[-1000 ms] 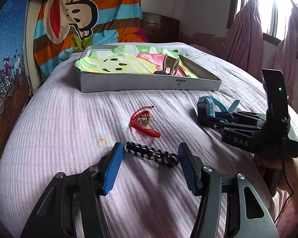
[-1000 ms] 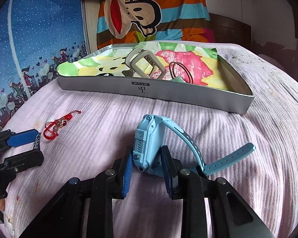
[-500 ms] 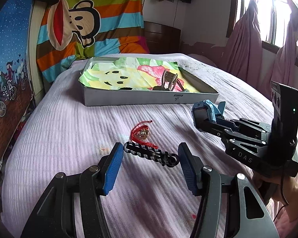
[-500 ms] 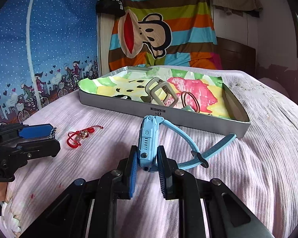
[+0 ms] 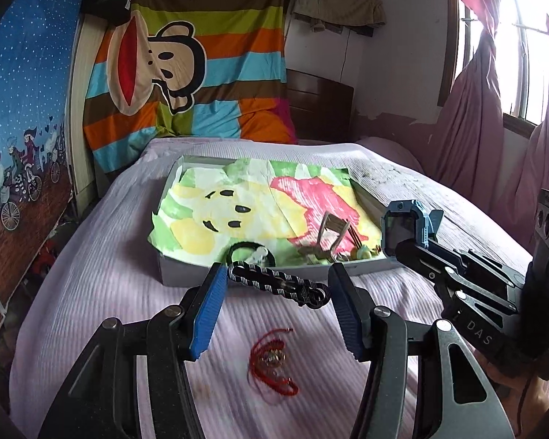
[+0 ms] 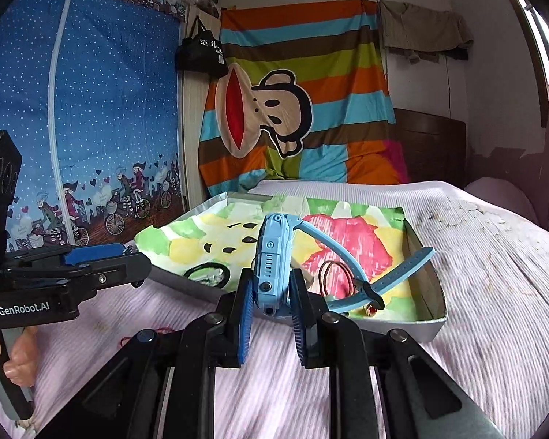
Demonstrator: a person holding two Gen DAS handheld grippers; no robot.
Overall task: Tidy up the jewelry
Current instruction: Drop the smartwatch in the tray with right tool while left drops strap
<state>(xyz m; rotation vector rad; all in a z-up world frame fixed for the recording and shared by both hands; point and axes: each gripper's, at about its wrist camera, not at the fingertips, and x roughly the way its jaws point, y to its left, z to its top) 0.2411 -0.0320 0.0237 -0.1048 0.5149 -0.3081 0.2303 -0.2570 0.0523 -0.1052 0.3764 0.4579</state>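
My left gripper (image 5: pixel 278 285) is shut on a black-and-white braided bracelet (image 5: pixel 278 282), stretched between its blue pads and lifted above the bed near the tray's front wall. My right gripper (image 6: pixel 272 301) is shut on a light blue watch (image 6: pixel 272 256), its strap (image 6: pixel 395 278) hanging over the tray. The grey tray (image 5: pixel 186 274), lined with a bright cartoon paper, holds a beige clip (image 5: pixel 333 236), a black ring (image 5: pixel 250 252) and a red-brown loop (image 6: pixel 335 278). A red cord bracelet (image 5: pixel 272 360) lies on the pink bedspread below the left gripper.
The tray (image 6: pixel 426 325) sits mid-bed on the pink bedspread (image 5: pixel 91 292). A striped monkey blanket (image 5: pixel 186 58) hangs at the headboard. A blue wall hanging (image 6: pixel 73 109) is on the left, and pink curtains (image 5: pixel 472 117) and a window on the right.
Both grippers have risen and moved forward to the tray with their items. The red cord bracelet now lies behind the left fingertips. The watch hangs over the tray's front wall.
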